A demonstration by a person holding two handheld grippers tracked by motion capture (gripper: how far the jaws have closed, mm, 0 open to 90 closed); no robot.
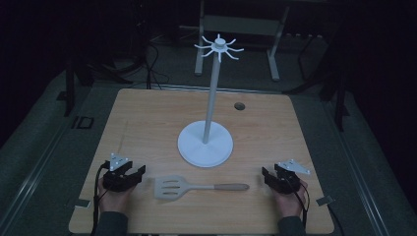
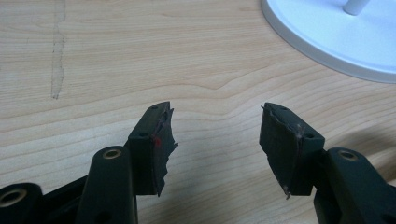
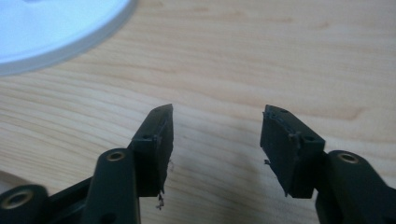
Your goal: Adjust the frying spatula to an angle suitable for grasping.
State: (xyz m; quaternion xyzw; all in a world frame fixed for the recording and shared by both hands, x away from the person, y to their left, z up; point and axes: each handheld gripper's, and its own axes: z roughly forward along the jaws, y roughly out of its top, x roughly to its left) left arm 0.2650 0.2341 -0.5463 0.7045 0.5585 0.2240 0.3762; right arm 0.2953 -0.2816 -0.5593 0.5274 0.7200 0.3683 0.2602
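In the high view, one slotted spatula (image 1: 196,187) lies flat on the wooden table (image 1: 147,118) near its front edge, between the two grippers, blade toward the left gripper (image 1: 129,177) and wooden handle toward the right gripper (image 1: 273,179). Just behind it stands one white utensil stand (image 1: 206,142), a round base with a tall pole topped by a ring of hooks, all of them bare. Judging by that, the work has hardly begun: the spatula is untouched and hanging it is all left to do. Both grippers rest near the front edge, well apart from the spatula. In the left gripper view, the left gripper (image 2: 215,140) has its jaws spread with nothing between them, the stand's base (image 2: 327,37) ahead. In the right gripper view, the right gripper (image 3: 215,140) is likewise spread and empty over bare wood.
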